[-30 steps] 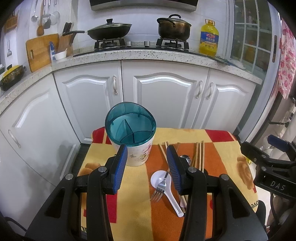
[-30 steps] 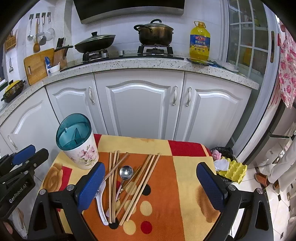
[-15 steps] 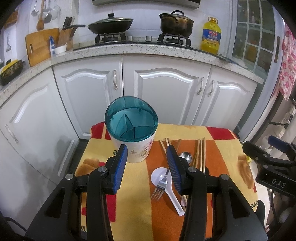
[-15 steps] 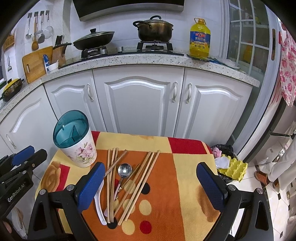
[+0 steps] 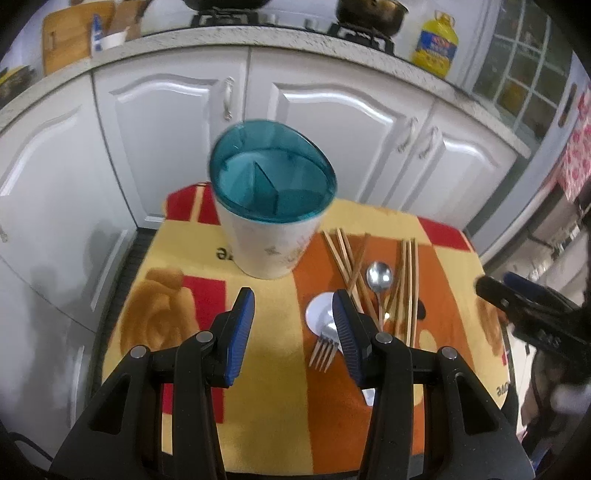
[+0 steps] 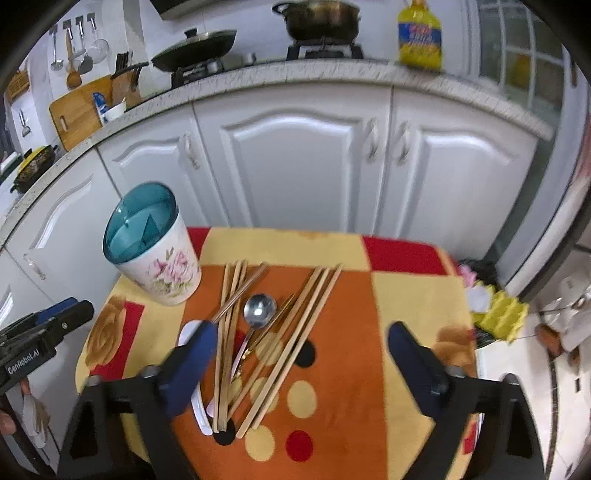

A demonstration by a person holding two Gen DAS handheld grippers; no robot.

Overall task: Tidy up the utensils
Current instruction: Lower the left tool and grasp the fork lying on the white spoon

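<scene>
So, loose pale wooden chopsticks (image 6: 236, 332), steel spoon (image 6: 259, 311) and fork (image 5: 325, 350) lay on the patterned surface (image 6: 406, 295) | thin, light, slippery; grab mid-shaft | floral white holder with teal divided top (image 6: 155, 254) looked empty | right tool (image 6: 295, 354) wide but closing, nothing between | left tool (image 5: 291, 325) part-open, empty

White cabinet doors (image 6: 295, 166) fill the far side under a speckled counter (image 6: 332, 72). On it stand a yellow oil bottle (image 6: 420, 35) at right, a dark pot (image 6: 321, 18), a lidded pan (image 6: 195, 44) and a wooden cutting board (image 6: 79, 109) at left.
</scene>
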